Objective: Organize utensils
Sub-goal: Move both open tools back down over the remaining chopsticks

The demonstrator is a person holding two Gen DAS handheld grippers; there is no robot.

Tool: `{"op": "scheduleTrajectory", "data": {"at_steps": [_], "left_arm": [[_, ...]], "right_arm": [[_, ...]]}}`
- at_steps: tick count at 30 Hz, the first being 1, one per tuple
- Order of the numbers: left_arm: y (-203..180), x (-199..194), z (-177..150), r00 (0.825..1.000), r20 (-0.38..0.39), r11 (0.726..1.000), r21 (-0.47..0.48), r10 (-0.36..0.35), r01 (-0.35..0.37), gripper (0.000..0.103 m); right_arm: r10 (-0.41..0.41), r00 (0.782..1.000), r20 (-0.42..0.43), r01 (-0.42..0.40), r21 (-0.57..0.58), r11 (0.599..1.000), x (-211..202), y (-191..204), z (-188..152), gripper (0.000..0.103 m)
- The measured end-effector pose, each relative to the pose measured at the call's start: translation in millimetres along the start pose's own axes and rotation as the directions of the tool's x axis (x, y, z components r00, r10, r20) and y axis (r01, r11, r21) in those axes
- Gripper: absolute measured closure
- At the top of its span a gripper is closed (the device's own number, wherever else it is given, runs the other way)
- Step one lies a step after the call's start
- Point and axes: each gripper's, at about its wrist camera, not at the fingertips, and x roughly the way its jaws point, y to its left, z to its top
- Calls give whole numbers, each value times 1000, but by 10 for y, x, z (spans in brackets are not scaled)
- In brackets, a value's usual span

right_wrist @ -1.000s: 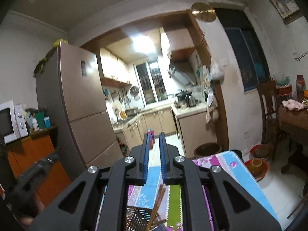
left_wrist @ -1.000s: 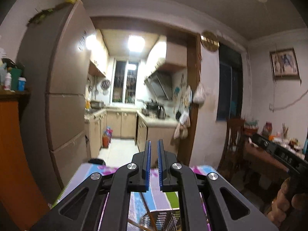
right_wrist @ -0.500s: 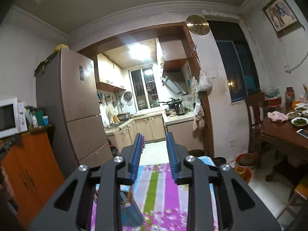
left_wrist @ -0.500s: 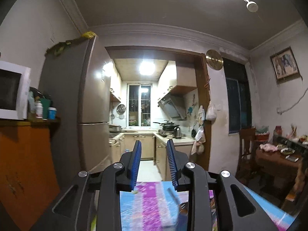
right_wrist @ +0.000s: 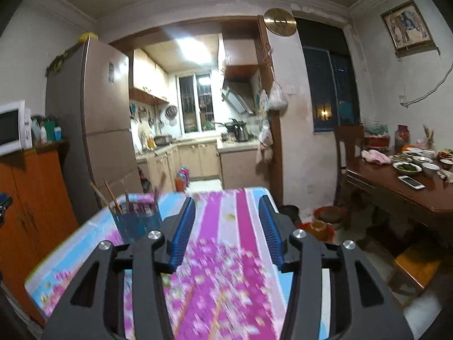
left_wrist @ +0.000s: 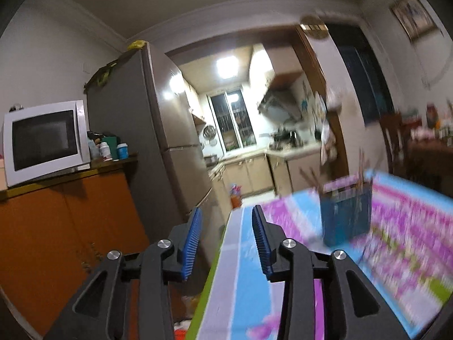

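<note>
1. I'm looking along the left gripper (left_wrist: 226, 236) at bottom centre of the left wrist view; its blue pads are apart and the jaws are opening, w/ nothing between them.
2. In that view the blue utensil holder (left_wrist: 346, 217) is standing on the floral tablecloth (left_wrist: 402, 243) at mid right, blurred, w/ brown chopsticks (left_wrist: 311, 180) sticking up from it.
3. The table's left edge is running up the frame between the pads; a white microwave (left_wrist: 45, 141) is sitting on an orange cabinet (left_wrist: 65, 221) at left.
4. I'm looking along the right gripper (right_wrist: 226, 226) at bottom centre of the right wrist view; jaws also opening, pads spread, empty, over the pink-striped cloth.
5. Here the holder is sitting at lower left of frame, just beside the left finger, near the table's far left corner.
6. A fridge (right_wrist: 99, 119) is standing at upper left; a wooden dining table (right_wrist: 396, 187) w/ dishes is at right.
</note>
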Motion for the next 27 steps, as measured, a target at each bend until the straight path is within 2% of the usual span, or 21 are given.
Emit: {"op": "scheduleTrajectory", "data": {"at_steps": [2,6,10,16,22,26,27], "left_arm": [[-79,-70,-207,999,-36,999,35,-14,16,62],[-225,-191,-600,991,-125,997,48,-54,60,61],[-283,-269,-916,974,-202,995,-3,-98,99,61],[-366,-380,-1388,944,-311,994,-55,-111,98,61],[-487,-560,-1678,937,-324,989,-107,-131,102,61],[-636,-667,-1758,941,-312,991,-70,-129,112,61],[-664,-683,-1775,942,-309,991,-65,-129,114,61]], "right_arm": [[-15,999,-29,15,-5,1000,-100,-17,-172,57],[-52,995,-89,53,6,999,-224,-57,-481,53],[-52,978,-201,60,33,998,-247,-33,-859,53],[-47,951,-307,41,-27,999,-323,223,-1466,53],[-11,936,-353,-34,-124,992,-378,660,-1928,53],[18,951,-310,-81,-193,978,-437,992,-2053,58],[23,954,-297,-88,-207,974,-431,1062,-2072,62]]}}
